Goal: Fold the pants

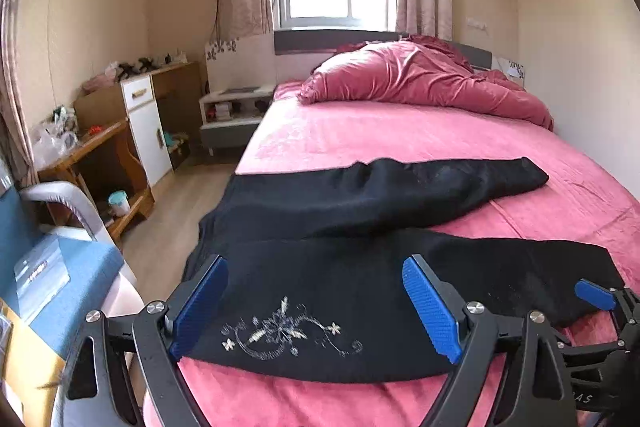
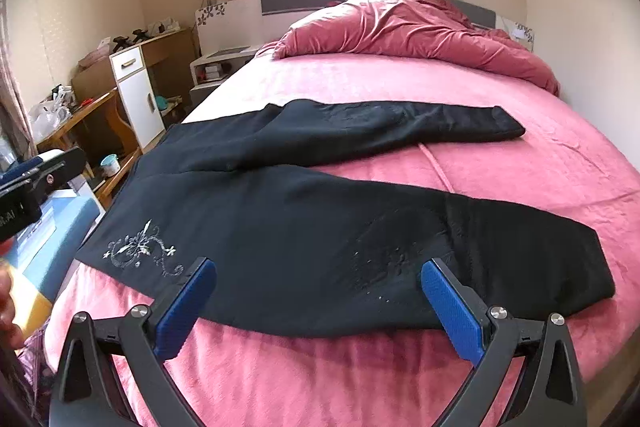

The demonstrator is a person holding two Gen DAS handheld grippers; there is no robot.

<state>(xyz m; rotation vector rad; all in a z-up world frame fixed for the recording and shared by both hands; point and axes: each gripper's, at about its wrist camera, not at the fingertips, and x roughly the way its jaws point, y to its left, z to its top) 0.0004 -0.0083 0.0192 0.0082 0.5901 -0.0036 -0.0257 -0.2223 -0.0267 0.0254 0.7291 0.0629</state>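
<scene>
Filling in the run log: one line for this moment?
stage: pre-grasp | black pants flat on bed | left gripper open | right gripper open

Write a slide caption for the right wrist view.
Open right gripper hovers over black pants spread on a pink bed.

The pants (image 1: 360, 267) hang past the bed's (image 1: 440, 139) left edge, their waist hidden.

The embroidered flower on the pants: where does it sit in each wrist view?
Left wrist: embroidered flower lower centre, between the left tongs.
Right wrist: lower left, left of the right tongs.
Shared landmark: crumpled pink duvet under the window.
</scene>
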